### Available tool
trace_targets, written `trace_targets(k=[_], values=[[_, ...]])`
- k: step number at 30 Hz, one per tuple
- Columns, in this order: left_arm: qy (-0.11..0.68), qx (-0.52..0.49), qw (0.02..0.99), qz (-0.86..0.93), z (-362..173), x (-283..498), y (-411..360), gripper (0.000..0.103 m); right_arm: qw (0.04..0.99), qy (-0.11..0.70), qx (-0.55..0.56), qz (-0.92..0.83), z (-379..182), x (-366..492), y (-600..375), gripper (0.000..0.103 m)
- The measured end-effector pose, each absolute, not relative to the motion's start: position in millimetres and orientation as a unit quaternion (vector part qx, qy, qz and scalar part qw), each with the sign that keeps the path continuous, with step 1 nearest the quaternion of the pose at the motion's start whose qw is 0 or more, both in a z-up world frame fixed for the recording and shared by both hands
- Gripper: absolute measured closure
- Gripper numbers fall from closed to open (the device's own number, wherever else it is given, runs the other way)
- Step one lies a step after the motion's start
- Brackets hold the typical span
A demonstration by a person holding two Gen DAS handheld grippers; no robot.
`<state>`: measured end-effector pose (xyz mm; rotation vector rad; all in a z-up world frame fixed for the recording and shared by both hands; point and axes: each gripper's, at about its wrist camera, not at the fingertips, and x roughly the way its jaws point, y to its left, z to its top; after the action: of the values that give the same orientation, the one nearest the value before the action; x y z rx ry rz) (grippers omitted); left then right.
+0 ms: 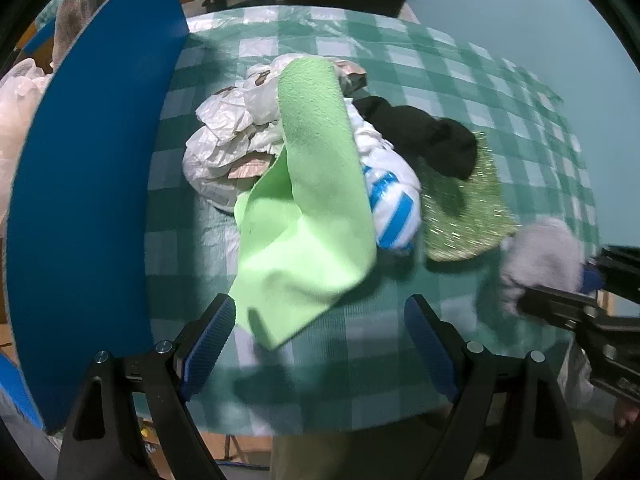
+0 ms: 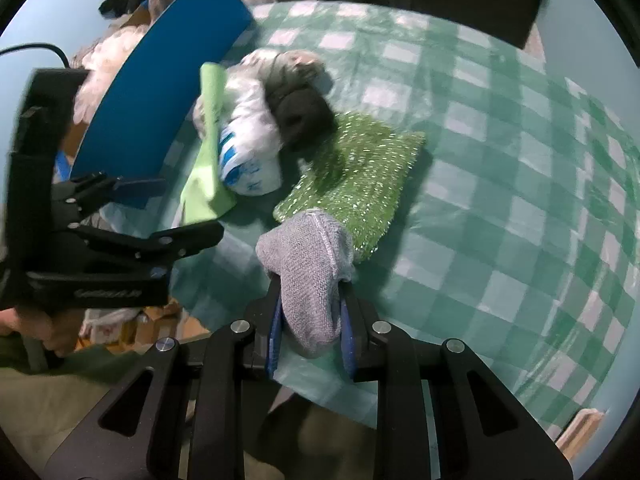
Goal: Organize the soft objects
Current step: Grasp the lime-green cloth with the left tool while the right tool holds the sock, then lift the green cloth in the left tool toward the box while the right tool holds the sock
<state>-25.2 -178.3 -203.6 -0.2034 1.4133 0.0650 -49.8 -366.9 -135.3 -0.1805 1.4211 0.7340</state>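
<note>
Sorting step in hand: grey sock (image 2: 312, 280) clamped in right gripper (image 2: 310, 320), left gripper (image 1: 320, 320) spread wide near green cloth (image 1: 304, 216), probably next to grasp.

Tablecloth (image 1: 460, 64): green-and-white check. Board (image 1: 92, 184) standing at its edge: plain deep blue. Soft cloth (image 1: 308, 208) on the pile: pale lime green, unpatterned. Plastic bag (image 1: 392, 204): white with bright blue stripes. Crumpled bag (image 1: 220, 140) behind it: white. Sock (image 1: 424, 136): solid black. Scrubbing pad (image 1: 464, 208): green shot with glittering silver threads. Knitted piece (image 2: 312, 280): light grey, plain. Right gripper (image 2: 310, 344) and left gripper (image 1: 320, 344): black bodies, blue finger pads (image 1: 208, 344). Wall (image 1: 520, 12): pale blue-green.
</note>
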Motion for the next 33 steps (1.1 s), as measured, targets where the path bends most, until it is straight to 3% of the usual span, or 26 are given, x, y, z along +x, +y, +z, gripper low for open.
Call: trace_targets(k=[7,9,11,12,13,14,16,33], values=[[0.642,-0.099,0.758,0.061,-221.4,-9.0,-179.3,0.018,0.704,0.628,-0.069,0.326,-126.6,-41.7,-373.9,0.080],[0.639,-0.102,0.760,0.063,-221.8,-7.9,-177.9,0.028,0.706,0.624,-0.069,0.327,-124.0,-41.4,-374.4,0.080],[0.639,-0.105,0.759,0.064,-223.7,-6.9,-174.3,0.052,0.707,0.623,-0.070,0.328,-122.7,-41.1,-372.0,0.080],[0.638,-0.105,0.760,0.067,-223.9,-7.4,-171.7,0.055,0.708,0.622,-0.070,0.328,-121.4,-40.7,-372.6,0.080],[0.635,-0.107,0.762,0.068,-222.3,-6.7,-170.5,0.065,0.708,0.621,-0.068,0.329,-119.3,-40.0,-375.1,0.080],[0.634,-0.112,0.763,0.064,-221.8,-6.9,-169.0,0.079,0.708,0.622,-0.067,0.328,-118.6,-40.8,-375.0,0.080],[0.634,-0.118,0.762,0.059,-220.8,-7.3,-166.3,0.087,0.709,0.622,-0.063,0.327,-116.6,-41.7,-376.0,0.080],[0.594,-0.103,0.797,0.028,-149.1,-29.6,-156.7,0.091,0.727,0.605,-0.032,0.322,-76.2,-38.8,-373.9,0.080]])
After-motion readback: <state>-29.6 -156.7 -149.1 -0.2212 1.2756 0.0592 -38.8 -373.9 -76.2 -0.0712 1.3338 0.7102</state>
